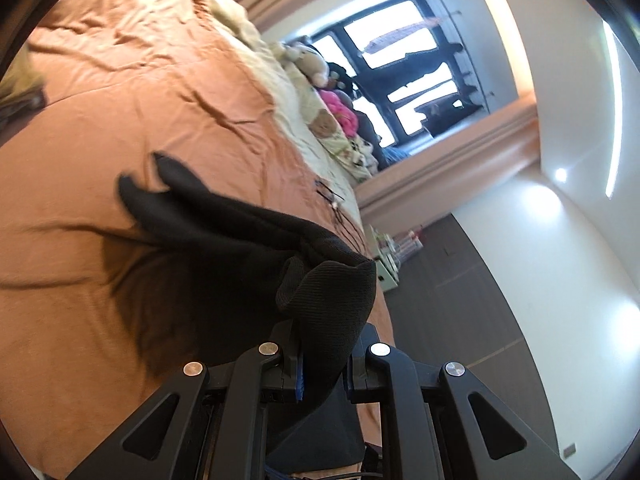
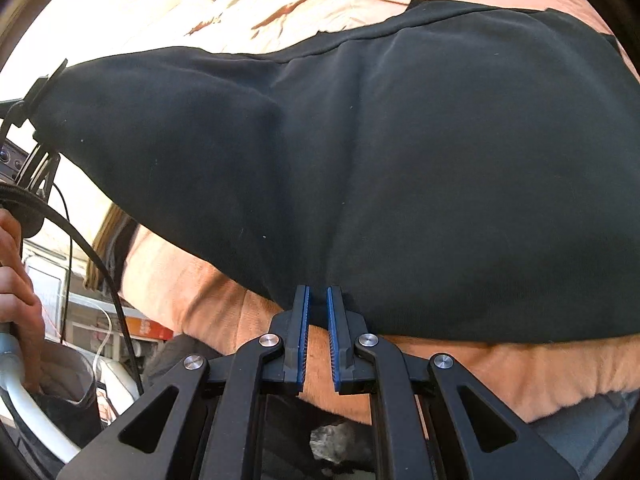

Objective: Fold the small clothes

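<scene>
Now, on the left, we see our left gripper (image 1: 324, 360) clamped on a bunched edge of the black garment (image 1: 224, 220), lifted over the orange bedspread (image 1: 120, 80); rightwards, our right gripper (image 2: 318, 312) pinches the black garment's (image 2: 400, 160) near hem, spread across the bed.

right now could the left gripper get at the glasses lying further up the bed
Probably not as things stand. The left gripper is shut on a bunched part of the black garment, which hangs in front of its fingers. The glasses lie in the open on the orange bedspread, but it would have to let go first.
</scene>
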Tool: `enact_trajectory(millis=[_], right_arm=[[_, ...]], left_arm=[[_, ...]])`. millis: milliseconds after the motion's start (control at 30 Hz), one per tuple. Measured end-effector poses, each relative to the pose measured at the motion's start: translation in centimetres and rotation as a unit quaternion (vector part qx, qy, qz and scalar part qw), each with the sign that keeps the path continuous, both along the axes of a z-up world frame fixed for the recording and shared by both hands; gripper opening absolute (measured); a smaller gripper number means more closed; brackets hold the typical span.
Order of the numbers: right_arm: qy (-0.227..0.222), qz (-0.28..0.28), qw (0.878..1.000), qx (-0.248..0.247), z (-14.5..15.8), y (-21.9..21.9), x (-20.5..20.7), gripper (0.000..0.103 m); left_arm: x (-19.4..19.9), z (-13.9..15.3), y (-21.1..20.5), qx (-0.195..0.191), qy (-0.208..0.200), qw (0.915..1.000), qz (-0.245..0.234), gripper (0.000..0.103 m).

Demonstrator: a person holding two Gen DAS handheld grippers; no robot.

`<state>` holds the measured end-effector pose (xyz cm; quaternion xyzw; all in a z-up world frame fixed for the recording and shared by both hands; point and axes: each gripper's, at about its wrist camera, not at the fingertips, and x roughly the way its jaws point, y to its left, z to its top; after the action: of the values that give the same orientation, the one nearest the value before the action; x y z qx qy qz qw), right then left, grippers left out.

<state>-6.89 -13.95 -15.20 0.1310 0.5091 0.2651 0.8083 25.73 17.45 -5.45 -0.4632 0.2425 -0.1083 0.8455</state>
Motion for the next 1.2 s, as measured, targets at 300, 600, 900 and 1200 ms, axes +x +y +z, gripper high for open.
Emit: enact_trajectory(millis=[300, 600, 900, 1200], right_arm=[[-0.044, -0.058, 0.997, 0.040, 3.8, -7.3, -1.4, 0.006], [-0.072, -0.101, 0.989, 0.079, 6.2, -14.4, -3.4, 0.007], [-0.105, -0.145, 0.980, 0.081, 7.1, -20.4, -6.6, 0.062], [-0.106, -0.173, 0.975, 0.096, 6.6, -25.9, -10.0, 0.062]], left_arm=[[2.9, 2.2, -4.8, 0.023, -0.009, 0.9983, -0.053, 0.014], [6.0, 2.5, -10.5, 0.034, -0.006, 0.9932, -0.111, 0.014], [8.0, 1.0, -16.2, 0.049, 0.015, 0.9854, -0.162, 0.014], [10.4, -1.9, -20.9, 0.057, 0.046, 0.9758, -0.206, 0.014]])
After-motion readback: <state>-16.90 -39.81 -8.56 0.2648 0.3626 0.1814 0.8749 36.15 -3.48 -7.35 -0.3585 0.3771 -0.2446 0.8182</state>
